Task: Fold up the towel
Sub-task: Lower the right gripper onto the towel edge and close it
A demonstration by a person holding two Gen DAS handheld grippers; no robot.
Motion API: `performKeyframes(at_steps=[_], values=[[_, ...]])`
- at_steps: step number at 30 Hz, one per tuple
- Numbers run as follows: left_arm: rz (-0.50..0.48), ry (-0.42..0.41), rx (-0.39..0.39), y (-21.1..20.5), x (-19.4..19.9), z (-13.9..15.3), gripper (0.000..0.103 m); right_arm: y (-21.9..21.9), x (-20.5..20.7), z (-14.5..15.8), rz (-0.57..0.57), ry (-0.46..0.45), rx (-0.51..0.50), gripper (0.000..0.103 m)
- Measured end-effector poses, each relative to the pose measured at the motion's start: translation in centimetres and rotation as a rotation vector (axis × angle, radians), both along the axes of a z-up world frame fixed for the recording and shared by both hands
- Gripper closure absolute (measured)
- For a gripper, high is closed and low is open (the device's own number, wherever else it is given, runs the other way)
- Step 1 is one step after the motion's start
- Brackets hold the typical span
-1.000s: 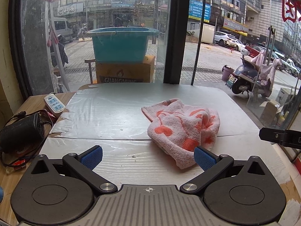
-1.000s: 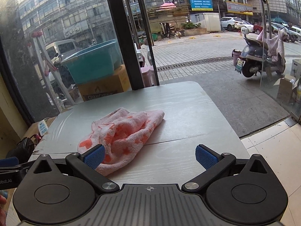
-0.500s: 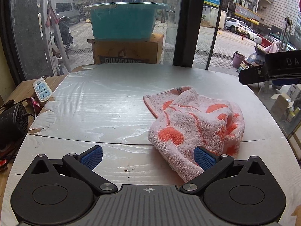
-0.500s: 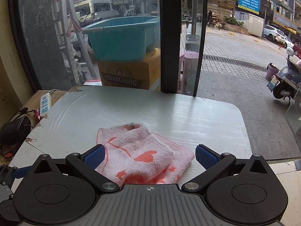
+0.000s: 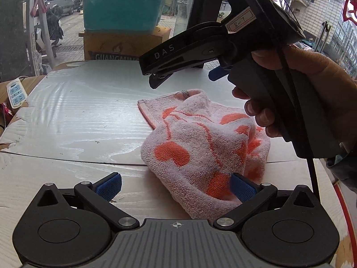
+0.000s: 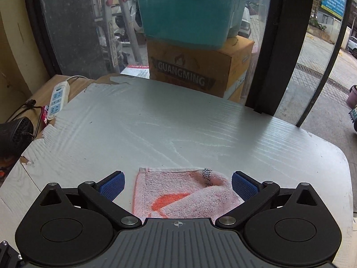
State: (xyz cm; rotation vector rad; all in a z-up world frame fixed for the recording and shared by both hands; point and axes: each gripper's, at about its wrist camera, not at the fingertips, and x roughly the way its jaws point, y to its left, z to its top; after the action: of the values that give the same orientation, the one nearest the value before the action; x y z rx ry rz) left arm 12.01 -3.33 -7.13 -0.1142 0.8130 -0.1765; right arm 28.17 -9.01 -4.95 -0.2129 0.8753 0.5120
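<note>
A crumpled pink towel with orange hearts (image 5: 200,147) lies on the grey table (image 5: 78,116). My left gripper (image 5: 176,186) is open at the towel's near edge, its right pad against the cloth. My right gripper (image 6: 177,185) is open, its pads on either side of the towel's far corner (image 6: 178,189), which carries a small dark label. In the left wrist view the right gripper's body (image 5: 223,47), held by a hand, hovers above the towel's far end.
A teal basin (image 6: 191,13) sits on a cardboard box (image 6: 200,69) beyond the table's far edge, behind glass. A white power strip (image 6: 57,100) and a black device (image 6: 13,134) lie at the table's left side.
My right gripper has swung left and forward over the towel to its far corner. My left gripper has moved closer to the towel's near edge.
</note>
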Motion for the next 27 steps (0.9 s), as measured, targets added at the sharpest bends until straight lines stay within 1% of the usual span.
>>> performKeyframes(at_steps=[3,4,8,9,10,13,15,16,19,20,21,23,25,26,27], values=[[-0.008,-0.018,0.011,-0.1,-0.3,0.1,0.000,0.6,-0.4,0.5,0.045,-0.053,-0.005,0.000],[-0.009,-0.027,0.020,-0.2,-0.5,0.2,0.000,0.6,-0.7,0.8,0.054,-0.088,0.006,0.000],[-0.022,-0.053,0.049,-0.2,-0.9,0.2,0.000,-1.9,-4.4,3.2,0.004,-0.456,0.237,0.000],[-0.025,-0.057,0.045,-0.2,-0.9,0.3,0.000,-2.9,-5.6,3.3,0.022,-0.514,0.319,0.000],[-0.028,-0.060,0.041,-0.2,-0.9,0.4,0.000,-3.6,-6.4,3.4,0.040,-0.535,0.379,0.000],[-0.012,-0.067,0.022,-0.2,-0.6,0.5,0.000,-3.2,-4.9,3.5,0.077,-0.230,0.339,0.000],[0.017,-0.050,0.014,-0.3,-0.2,0.4,0.000,-3.7,-3.0,2.4,0.068,-0.006,0.433,0.000],[0.023,-0.039,-0.002,-0.2,-0.2,0.3,0.000,-3.9,-2.1,1.9,0.049,0.084,0.471,0.000],[0.007,-0.030,-0.059,-0.1,-0.7,-0.1,0.000,-4.0,-0.2,0.9,-0.139,0.123,0.498,0.000],[0.001,-0.029,-0.068,-0.1,-0.9,-0.2,0.000,-3.5,0.4,1.1,-0.146,0.102,0.449,0.000],[-0.004,-0.030,-0.066,-0.3,-1.0,-0.3,0.000,-2.7,0.7,1.3,-0.136,0.066,0.381,0.000],[-0.009,-0.036,-0.053,-0.5,-1.0,-0.6,0.000,-0.5,1.2,1.3,-0.085,-0.029,0.193,0.000],[-0.010,-0.047,-0.037,-0.6,-1.0,-0.8,0.000,0.7,1.3,0.6,-0.040,-0.038,0.126,0.001],[-0.010,-0.052,-0.031,-0.6,-0.9,-0.8,0.000,1.1,1.4,0.2,-0.016,-0.008,0.127,0.001],[-0.006,-0.051,-0.039,-0.5,-0.8,-0.9,0.000,1.5,1.4,-0.4,0.003,0.018,0.119,0.016]])
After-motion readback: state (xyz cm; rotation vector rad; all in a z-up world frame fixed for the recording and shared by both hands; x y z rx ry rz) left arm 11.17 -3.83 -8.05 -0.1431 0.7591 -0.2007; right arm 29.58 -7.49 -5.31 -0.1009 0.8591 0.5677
